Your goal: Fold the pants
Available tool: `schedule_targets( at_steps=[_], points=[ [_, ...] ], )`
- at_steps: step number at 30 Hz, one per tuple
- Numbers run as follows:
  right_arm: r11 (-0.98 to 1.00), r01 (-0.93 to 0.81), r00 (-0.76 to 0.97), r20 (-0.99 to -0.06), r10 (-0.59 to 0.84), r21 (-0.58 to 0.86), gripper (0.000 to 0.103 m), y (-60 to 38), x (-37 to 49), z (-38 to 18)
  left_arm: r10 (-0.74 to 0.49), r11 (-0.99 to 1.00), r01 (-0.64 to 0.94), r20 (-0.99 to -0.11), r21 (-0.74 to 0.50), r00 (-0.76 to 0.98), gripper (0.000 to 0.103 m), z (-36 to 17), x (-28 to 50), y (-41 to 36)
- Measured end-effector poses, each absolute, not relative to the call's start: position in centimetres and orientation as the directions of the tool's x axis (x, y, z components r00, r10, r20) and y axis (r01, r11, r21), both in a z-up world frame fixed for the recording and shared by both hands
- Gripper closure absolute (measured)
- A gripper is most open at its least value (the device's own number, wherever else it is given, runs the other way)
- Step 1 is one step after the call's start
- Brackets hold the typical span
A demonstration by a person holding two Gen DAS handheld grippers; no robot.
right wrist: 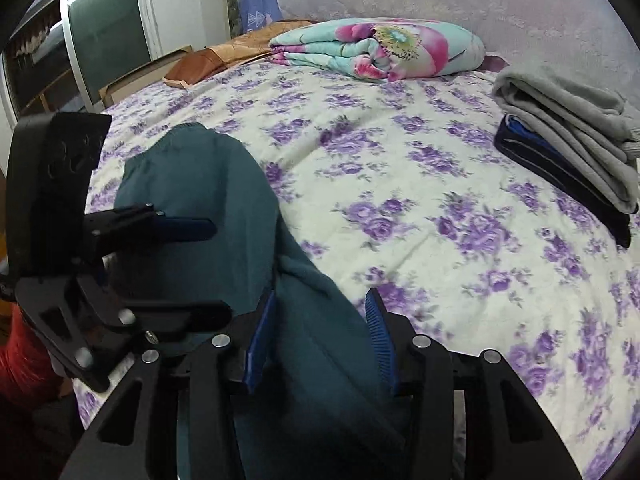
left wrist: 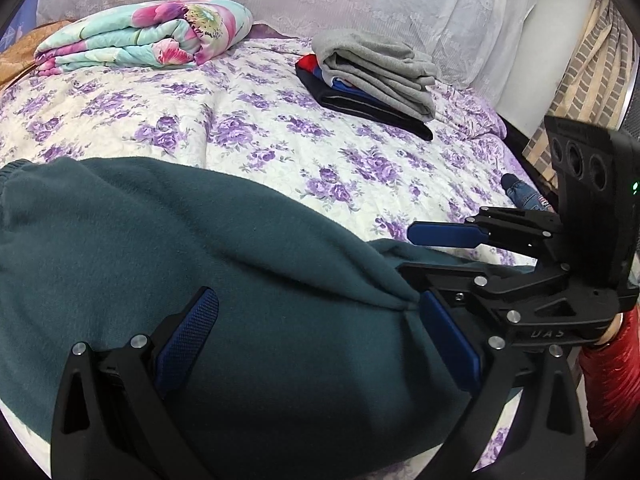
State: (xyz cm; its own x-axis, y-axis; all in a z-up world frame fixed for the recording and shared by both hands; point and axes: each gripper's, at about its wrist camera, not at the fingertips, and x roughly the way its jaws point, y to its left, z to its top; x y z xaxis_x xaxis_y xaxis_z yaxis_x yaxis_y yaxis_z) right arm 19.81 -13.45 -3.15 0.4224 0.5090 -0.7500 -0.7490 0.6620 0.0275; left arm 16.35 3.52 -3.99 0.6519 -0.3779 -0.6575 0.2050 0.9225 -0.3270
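Note:
The dark teal pants [left wrist: 168, 256] lie on the purple-flowered bedspread [left wrist: 256, 128], bunched at the near edge; they also show in the right wrist view [right wrist: 208, 184]. My left gripper [left wrist: 320, 332] is open, its blue pads spread wide over the teal cloth. My right gripper [right wrist: 320, 328] is open too, its pads on either side of a raised fold of the pants, not pinching it. Each gripper shows in the other's view: the right one [left wrist: 436, 256] and the left one [right wrist: 216, 264].
A stack of folded clothes, grey on top of dark blue and black [left wrist: 376, 76], lies at the back right of the bed. A folded flowered quilt [left wrist: 148, 36] lies at the back left. A window [right wrist: 104, 28] stands beyond the bed's left side.

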Motion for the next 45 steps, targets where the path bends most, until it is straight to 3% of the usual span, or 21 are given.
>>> schedule_targets(
  at_steps=[7, 9, 12, 13, 15, 16, 18, 21, 25, 29, 32, 34, 35, 36, 38, 39, 41, 43, 44, 45],
  points=[
    [0.618, -0.781, 0.448, -0.770, 0.454, -0.091, 0.057, -11.4, 19.9, -3.6, -0.381, 0.921, 0.206, -0.655, -0.330, 0.653, 0.005, -4.0, 16.3, 3.5],
    [0.588, -0.804, 0.424, -0.780, 0.459, -0.091, 0.065, -10.4, 19.9, -3.7, -0.366, 0.925, 0.181, -0.659, -0.333, 0.658, 0.006, -4.1, 16.4, 3.9],
    [0.578, -0.814, 0.390, -0.785, 0.482, -0.049, 0.067, -10.2, 20.6, -3.5, -0.379, 0.917, 0.175, -0.641, -0.359, 0.668, 0.007, -4.1, 16.3, 4.5],
    [0.580, -0.814, 0.376, -0.788, 0.488, -0.030, 0.071, -10.3, 20.9, -3.6, -0.376, 0.918, 0.174, -0.643, -0.356, 0.667, 0.006, -4.1, 16.3, 4.4],
    [0.594, -0.804, 0.360, -0.790, 0.496, 0.007, 0.097, -10.5, 21.4, -3.9, -0.387, 0.916, 0.197, -0.638, -0.350, 0.665, 0.005, -4.0, 16.1, 4.1],
    [0.616, -0.787, 0.375, -0.791, 0.483, 0.003, 0.099, -10.6, 21.9, -3.9, -0.386, 0.917, 0.196, -0.641, -0.349, 0.663, 0.005, -4.0, 16.2, 4.1],
    [0.673, -0.739, 0.423, -0.784, 0.455, -0.008, 0.099, -11.4, 23.7, -4.0, -0.388, 0.915, 0.196, -0.640, -0.353, 0.663, 0.005, -4.0, 16.2, 4.1],
    [0.773, -0.626, 0.443, -0.771, 0.458, 0.100, 0.103, -13.9, 27.2, -4.0, -0.390, 0.914, 0.197, -0.639, -0.354, 0.663, 0.005, -4.0, 16.2, 4.1],
    [0.780, -0.599, 0.453, -0.727, 0.516, 0.181, 0.102, -16.1, 26.7, -2.8, -0.393, 0.913, 0.198, -0.637, -0.357, 0.663, 0.005, -4.0, 16.2, 4.1],
    [0.691, -0.688, 0.397, -0.682, 0.614, 0.222, 0.099, -16.0, 23.2, -0.9, -0.393, 0.913, 0.198, -0.637, -0.357, 0.663, 0.005, -4.0, 16.2, 4.1],
    [0.606, -0.750, 0.272, -0.711, 0.648, 0.265, 0.099, -13.7, 21.7, -1.4, -0.386, 0.917, 0.195, -0.643, -0.349, 0.661, 0.005, -4.1, 16.2, 4.0],
    [0.635, -0.729, 0.257, -0.759, 0.599, 0.254, 0.081, -12.5, 23.0, -3.0, -0.378, 0.921, 0.192, -0.650, -0.340, 0.660, 0.005, -4.1, 16.3, 3.9],
    [0.682, -0.695, 0.292, -0.778, 0.557, 0.227, 0.086, -12.5, 24.2, -3.8, -0.372, 0.923, 0.190, -0.654, -0.333, 0.659, 0.005, -4.1, 16.3, 3.8],
    [0.711, -0.665, 0.309, -0.781, 0.542, 0.230, 0.103, -12.9, 25.3, -4.4, -0.368, 0.925, 0.189, -0.658, -0.328, 0.658, 0.005, -4.1, 16.3, 3.8],
    [0.741, -0.589, 0.325, -0.746, 0.582, 0.321, 0.103, -14.6, 26.7, -4.1, -0.353, 0.932, 0.184, -0.668, -0.312, 0.655, 0.005, -4.2, 16.4, 3.5],
    [0.753, -0.581, 0.364, -0.729, 0.579, 0.308, 0.096, -15.0, 26.3, -3.4, -0.349, 0.934, 0.183, -0.671, -0.307, 0.655, 0.005, -4.2, 16.4, 3.5],
    [0.759, -0.611, 0.450, -0.688, 0.569, 0.227, 0.096, -15.6, 24.1, -1.4, -0.337, 0.939, 0.180, -0.679, -0.293, 0.653, 0.005, -4.2, 16.5, 3.3],
    [0.725, -0.653, 0.440, -0.668, 0.600, 0.220, 0.059, -16.3, 22.0, -0.2, -0.318, 0.946, 0.174, -0.689, -0.272, 0.652, 0.005, -4.2, 16.5, 3.0],
    [0.723, -0.656, 0.441, -0.668, 0.599, 0.216, 0.029, -16.7, 20.7, 0.0, -0.309, 0.950, 0.172, -0.693, -0.261, 0.651, 0.005, -4.2, 16.6, 2.9],
    [0.734, -0.651, 0.463, -0.665, 0.587, 0.194, 0.026, -17.0, 19.9, -0.1, -0.293, 0.955, 0.166, -0.699, -0.246, 0.652, 0.005, -4.3, 16.6, 2.8]
  ],
)
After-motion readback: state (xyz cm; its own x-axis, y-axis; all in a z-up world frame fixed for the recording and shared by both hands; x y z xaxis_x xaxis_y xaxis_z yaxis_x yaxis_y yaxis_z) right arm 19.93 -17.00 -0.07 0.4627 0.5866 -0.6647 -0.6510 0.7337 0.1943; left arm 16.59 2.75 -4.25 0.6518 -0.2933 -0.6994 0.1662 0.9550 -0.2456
